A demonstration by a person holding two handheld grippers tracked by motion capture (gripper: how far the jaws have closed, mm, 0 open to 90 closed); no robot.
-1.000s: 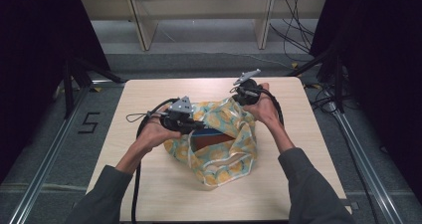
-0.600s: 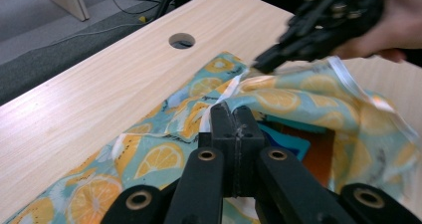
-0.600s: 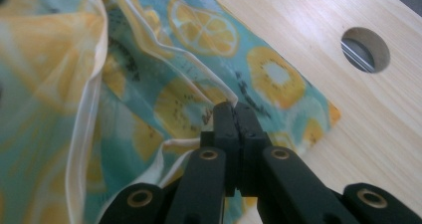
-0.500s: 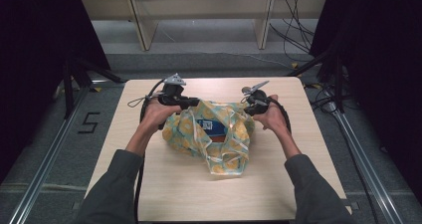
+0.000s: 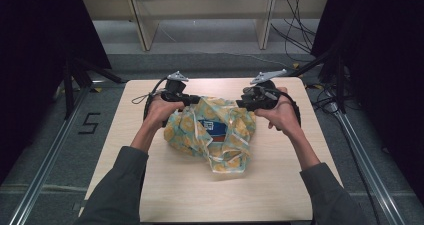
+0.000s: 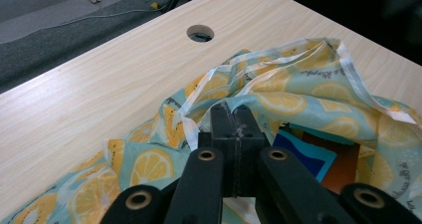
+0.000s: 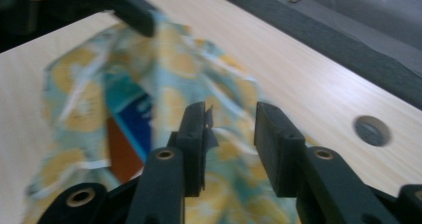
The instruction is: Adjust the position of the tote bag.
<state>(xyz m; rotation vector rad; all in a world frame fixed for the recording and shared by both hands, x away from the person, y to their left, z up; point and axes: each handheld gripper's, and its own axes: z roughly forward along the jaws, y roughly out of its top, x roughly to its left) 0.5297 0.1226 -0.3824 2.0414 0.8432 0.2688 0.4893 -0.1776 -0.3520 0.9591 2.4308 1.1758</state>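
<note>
A lemon-print cloth bag (image 5: 220,135) lies crumpled in the middle of the wooden table (image 5: 165,185). Its mouth gapes over a blue and orange box (image 5: 207,126) inside. My left gripper (image 5: 192,101) is shut on the bag's white-trimmed rim (image 6: 219,102) at the far left, with the box (image 6: 318,159) just to the right of the jaws. My right gripper (image 5: 243,103) hovers at the bag's far right edge. Its jaws have just been opening, and in the right gripper view (image 7: 230,122) they stand apart above the cloth (image 7: 174,84) without pressing on it.
The tabletop has a round cable hole (image 6: 200,33) near its far edge and another (image 7: 370,130) on the right side. Metal rails (image 5: 45,160) run along the floor on both sides. A wooden shelf frame (image 5: 205,10) stands beyond the table.
Both hands moved toward the table's far side and spread apart, and the bag sank flatter. My right gripper opened and let go of the bag's rim, while the left kept its hold.
</note>
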